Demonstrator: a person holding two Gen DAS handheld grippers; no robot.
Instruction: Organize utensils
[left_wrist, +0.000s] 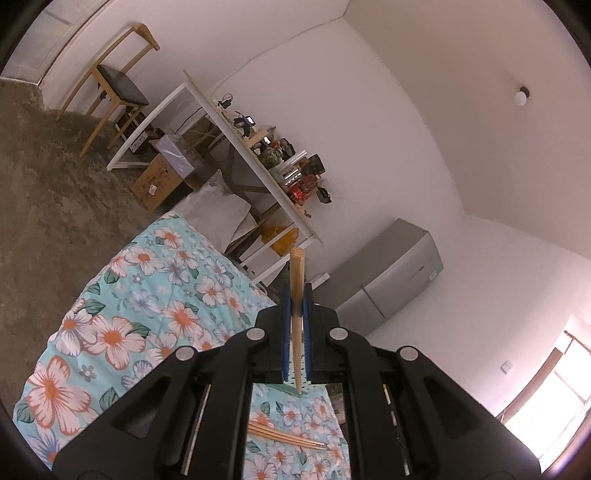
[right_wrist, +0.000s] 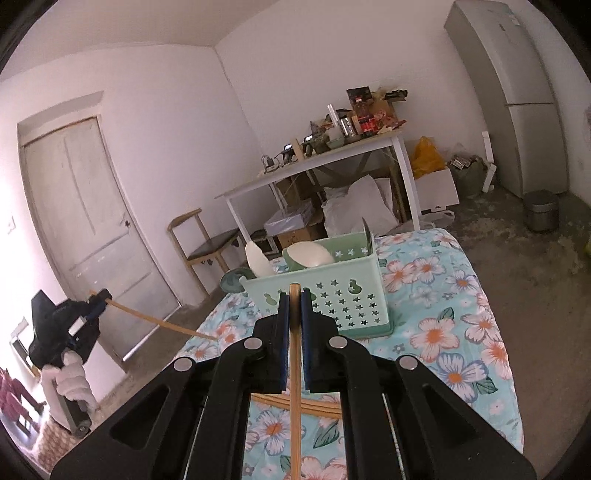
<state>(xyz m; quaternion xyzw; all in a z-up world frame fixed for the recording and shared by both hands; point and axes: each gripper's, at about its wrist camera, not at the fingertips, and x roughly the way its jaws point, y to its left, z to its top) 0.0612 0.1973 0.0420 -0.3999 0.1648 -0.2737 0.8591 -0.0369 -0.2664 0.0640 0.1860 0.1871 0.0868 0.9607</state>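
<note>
My left gripper is shut on a wooden chopstick that sticks out past its blue pads, held above the floral-covered table. In the right wrist view the left gripper shows at the left with its chopstick slanting down toward the table. My right gripper is shut on another wooden chopstick, just in front of a green perforated basket holding white spoons. More chopsticks lie on the cloth below both grippers, also seen in the right wrist view.
A white side table with clutter stands against the wall, boxes and bags beneath it. A wooden chair and a door are at the left, a grey fridge and bin at the right.
</note>
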